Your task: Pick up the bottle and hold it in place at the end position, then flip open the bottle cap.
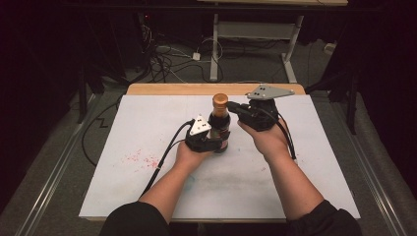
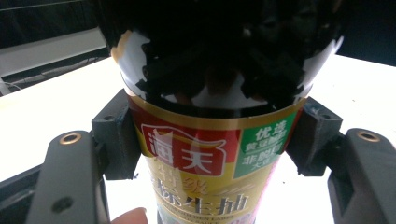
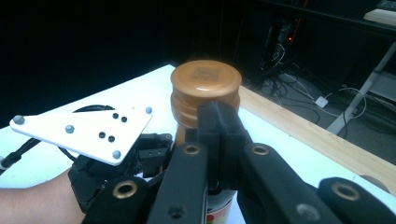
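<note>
- A dark sauce bottle (image 1: 219, 129) stands upright near the middle of the white table (image 1: 147, 123), a little toward its far edge, with a brown cap (image 1: 220, 100) on top.
- The left gripper (image 1: 216, 143) has its jaws clamped on the bottle's lower body, one pad on each side of the red and gold label (image 2: 205, 163), as the left gripper view shows; it is closed as far as the bottle allows and seems to serve as the steadying hold.
- The right gripper (image 1: 230, 105) comes in level from the right at cap height. In the right gripper view its jaws are pressed together with nothing between them, and their tips sit against or just before the neck below the cap (image 3: 205, 86); I cannot tell whether they touch it.
- The step in hand looks like getting ready to work the cap: the bottle is braced, the second tool is at the top but has no grip.
- The next move likely calls for the right jaws to part wide enough to span the cap, then settle around it and squeeze squarely.
- The left hold needs to stay firm, or the bottle may turn or tip with the cap.
- Pink specks (image 1: 142, 160) mark the table at the left, well apart from the work.
</note>
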{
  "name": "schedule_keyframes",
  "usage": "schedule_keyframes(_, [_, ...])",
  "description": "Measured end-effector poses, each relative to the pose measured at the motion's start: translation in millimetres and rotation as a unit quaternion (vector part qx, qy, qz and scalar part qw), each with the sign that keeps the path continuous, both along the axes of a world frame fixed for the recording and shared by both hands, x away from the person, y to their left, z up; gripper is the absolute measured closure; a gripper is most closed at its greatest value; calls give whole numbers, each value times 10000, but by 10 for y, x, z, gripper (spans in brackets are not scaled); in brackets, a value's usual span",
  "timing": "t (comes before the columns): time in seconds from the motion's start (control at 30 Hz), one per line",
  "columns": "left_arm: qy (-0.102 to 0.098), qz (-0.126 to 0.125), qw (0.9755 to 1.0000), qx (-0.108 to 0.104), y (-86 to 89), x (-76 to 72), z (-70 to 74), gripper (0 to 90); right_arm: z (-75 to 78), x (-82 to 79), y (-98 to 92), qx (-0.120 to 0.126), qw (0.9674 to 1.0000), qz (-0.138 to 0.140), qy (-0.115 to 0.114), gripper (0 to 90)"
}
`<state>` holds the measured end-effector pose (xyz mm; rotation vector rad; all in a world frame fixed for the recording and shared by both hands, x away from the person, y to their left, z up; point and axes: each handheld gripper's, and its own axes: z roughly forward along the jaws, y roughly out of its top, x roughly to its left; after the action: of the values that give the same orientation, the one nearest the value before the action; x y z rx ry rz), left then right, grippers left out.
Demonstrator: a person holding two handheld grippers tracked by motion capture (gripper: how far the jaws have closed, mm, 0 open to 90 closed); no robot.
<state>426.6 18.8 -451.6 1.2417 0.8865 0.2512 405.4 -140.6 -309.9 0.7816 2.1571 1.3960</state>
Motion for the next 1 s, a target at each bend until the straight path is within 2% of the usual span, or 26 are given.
schedule_keyframes(0.27, [12, 20, 10000, 29, -2, -1, 4, 296, 21, 1, 11, -71, 10000, -6, 30, 900])
schedule_keyframes(0.3, [-43, -114, 9993, 361, 45, -1, -6, 296, 19, 11, 8, -43, 10000, 20, 48, 900])
schedule_keyframes(0.33, [32, 20, 10000, 30, -1, 4, 8, 296, 22, 16, 10, -35, 10000, 20, 73, 900])
schedule_keyframes(0.5, [47, 51, 10000, 16, 1, -1, 10, 298, 17, 14, 25, -27, 10000, 8, 61, 900])
schedule_keyframes(0.67, [37, 49, 10000, 43, -3, -2, 13, 298, 43, 5, 36, -149, 9999, -9, 64, 900])
schedule_keyframes(1.0, [32, 55, 10000, 65, 1, -4, 12, 298, 39, -6, 55, -138, 9999, -46, 51, 900])
